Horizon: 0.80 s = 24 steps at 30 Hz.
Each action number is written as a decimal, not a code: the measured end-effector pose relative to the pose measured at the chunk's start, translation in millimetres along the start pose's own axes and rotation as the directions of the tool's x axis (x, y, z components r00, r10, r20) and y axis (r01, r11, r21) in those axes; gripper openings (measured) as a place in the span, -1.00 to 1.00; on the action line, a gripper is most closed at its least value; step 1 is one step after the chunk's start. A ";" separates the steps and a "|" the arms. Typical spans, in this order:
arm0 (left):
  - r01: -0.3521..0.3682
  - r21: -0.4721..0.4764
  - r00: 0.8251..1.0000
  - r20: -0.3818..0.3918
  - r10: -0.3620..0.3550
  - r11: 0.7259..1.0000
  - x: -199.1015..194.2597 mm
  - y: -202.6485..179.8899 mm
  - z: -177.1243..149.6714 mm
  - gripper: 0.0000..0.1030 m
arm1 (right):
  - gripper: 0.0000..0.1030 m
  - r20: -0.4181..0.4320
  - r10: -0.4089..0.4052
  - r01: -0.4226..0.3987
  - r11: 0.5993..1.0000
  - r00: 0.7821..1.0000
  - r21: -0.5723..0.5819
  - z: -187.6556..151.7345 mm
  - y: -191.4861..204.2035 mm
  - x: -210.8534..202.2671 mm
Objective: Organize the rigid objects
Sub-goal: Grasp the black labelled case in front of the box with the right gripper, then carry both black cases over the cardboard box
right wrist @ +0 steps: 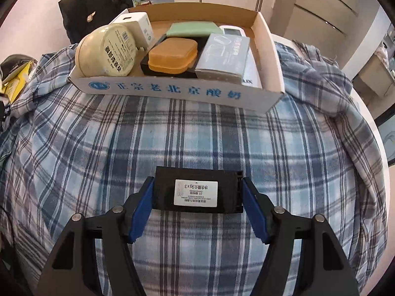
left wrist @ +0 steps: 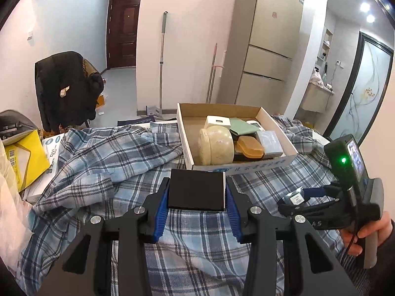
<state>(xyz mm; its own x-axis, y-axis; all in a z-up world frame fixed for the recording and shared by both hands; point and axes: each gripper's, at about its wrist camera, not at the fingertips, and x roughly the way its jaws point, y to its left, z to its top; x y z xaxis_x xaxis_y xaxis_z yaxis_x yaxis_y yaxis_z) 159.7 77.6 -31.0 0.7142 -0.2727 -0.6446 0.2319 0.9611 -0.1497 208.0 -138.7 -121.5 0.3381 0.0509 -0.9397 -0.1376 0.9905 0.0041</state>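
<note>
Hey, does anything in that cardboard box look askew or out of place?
Yes. In the cardboard box, the cream round tin stands tipped on its edge against the near wall, label facing out. The orange case lies tilted on a black item, and the grey box leans at a slant. Nothing looks spilled or damaged.

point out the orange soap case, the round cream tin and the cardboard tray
orange soap case (right wrist: pixel 172 55), right wrist view, middle of its lid
round cream tin (right wrist: pixel 108 50), right wrist view, its labelled flat face
cardboard tray (right wrist: pixel 177 91), right wrist view, printed front wall
</note>
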 end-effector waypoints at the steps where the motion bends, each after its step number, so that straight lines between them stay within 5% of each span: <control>1: -0.001 0.003 1.000 -0.001 0.001 1.000 -2.1 -0.2 -1.0 -0.14 | 0.31 0.009 -0.001 0.001 1.000 1.000 0.002 -3.5 -2.5 -3.8; 14: -0.052 0.031 0.997 0.052 0.050 0.998 -45.1 -18.1 20.2 -0.14 | 0.31 0.084 0.034 -0.035 0.999 0.996 0.007 -28.6 -36.8 -55.4; 24: -0.054 0.063 0.992 0.116 0.047 0.997 -44.8 -48.6 56.9 -0.14 | 0.31 0.195 0.030 -0.034 0.999 0.980 0.019 17.4 -46.4 -91.7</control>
<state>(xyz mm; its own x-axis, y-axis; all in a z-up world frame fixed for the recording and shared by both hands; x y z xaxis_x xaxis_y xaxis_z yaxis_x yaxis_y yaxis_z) 154.0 40.7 47.9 0.7959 -0.2307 -0.5597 0.2339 0.9699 -0.0672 199.5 -187.1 -29.5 0.5088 0.1042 -0.8545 -0.1316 0.9904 0.0424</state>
